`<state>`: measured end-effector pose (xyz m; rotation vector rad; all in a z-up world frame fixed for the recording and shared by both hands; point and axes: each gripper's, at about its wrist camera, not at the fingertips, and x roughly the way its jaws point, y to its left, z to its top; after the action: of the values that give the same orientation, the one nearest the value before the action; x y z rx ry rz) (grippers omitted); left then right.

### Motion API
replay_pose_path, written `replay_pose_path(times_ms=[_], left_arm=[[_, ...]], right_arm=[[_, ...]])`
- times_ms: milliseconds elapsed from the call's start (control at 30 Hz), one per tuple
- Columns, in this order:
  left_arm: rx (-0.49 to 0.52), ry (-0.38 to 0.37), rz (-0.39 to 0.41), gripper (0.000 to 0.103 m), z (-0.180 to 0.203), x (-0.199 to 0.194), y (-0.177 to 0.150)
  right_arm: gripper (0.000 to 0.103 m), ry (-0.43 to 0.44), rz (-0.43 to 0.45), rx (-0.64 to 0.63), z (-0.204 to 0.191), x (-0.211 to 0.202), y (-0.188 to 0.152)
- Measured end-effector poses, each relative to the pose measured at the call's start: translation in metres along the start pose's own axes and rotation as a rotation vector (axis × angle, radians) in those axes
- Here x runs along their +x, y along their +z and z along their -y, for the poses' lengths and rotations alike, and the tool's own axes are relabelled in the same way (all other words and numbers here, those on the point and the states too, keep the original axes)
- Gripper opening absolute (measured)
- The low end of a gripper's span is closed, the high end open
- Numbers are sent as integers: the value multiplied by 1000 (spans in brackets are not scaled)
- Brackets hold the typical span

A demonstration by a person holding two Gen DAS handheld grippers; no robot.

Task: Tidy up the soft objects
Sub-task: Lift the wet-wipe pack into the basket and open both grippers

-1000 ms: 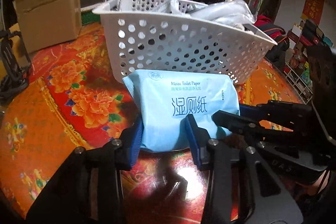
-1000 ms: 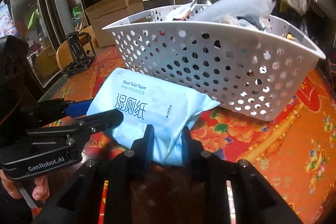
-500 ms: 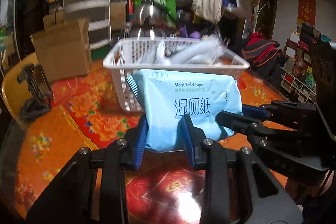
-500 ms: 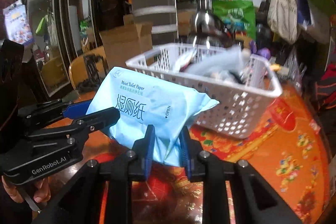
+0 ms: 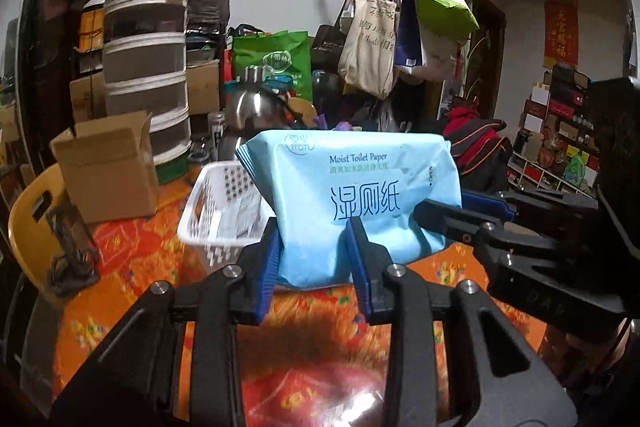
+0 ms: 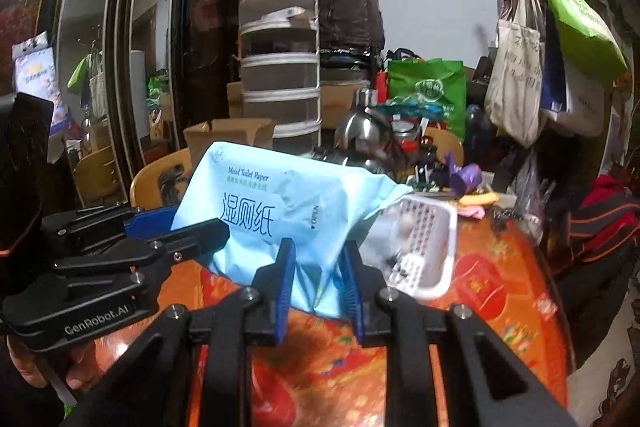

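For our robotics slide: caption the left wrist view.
Both grippers, left and right, hold a moist toilet paper pack above the white basket.

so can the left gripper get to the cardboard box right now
Probably not as things stand: the left gripper is shut on the wipes pack, shared with the right gripper. The cardboard box sits unobstructed to the side.

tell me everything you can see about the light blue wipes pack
The wipes pack is a soft, glossy light blue plastic pouch printed "Moist Toilet Paper" over large dark Chinese characters, with crimped end seals. It is held upright in the air above the red floral tablecloth, in front of the white perforated basket. The left tool pinches its lower edge, and the right tool pinches its crumpled lower right corner.
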<state>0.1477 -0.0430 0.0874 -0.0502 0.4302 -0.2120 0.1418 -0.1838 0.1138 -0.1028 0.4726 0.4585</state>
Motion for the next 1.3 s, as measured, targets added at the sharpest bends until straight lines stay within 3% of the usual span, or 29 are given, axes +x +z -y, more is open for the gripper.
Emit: replay_pose_path(times_ms=[200, 433, 800, 967, 1000, 1067, 1133, 1300], left_arm=[[-2, -22, -17, 30, -1, 31, 56], [-2, -15, -107, 30, -10, 107, 92], [-25, 11, -238, 30, -20, 203, 86], [-54, 34, -310, 32, -29, 239, 77], [-56, 42, -322, 35, -31, 243, 74], [-64, 34, -329, 48, -35, 245, 70], [-70, 43, -321, 68, -40, 243, 68], [-100, 65, -245, 82, -54, 215, 69]], right_arm=[[21, -20, -40, 4, 31, 34, 42], [21, -32, -119, 22, 63, 96, 52], [21, -29, -248, 94, 97, 167, 39], [31, -48, -265, 143, 106, 174, 32], [32, -50, -263, 157, 108, 172, 31], [58, -60, -262, 173, 112, 168, 28], [70, -70, -247, 181, 114, 161, 26], [79, -67, -187, 232, 121, 130, 23]])
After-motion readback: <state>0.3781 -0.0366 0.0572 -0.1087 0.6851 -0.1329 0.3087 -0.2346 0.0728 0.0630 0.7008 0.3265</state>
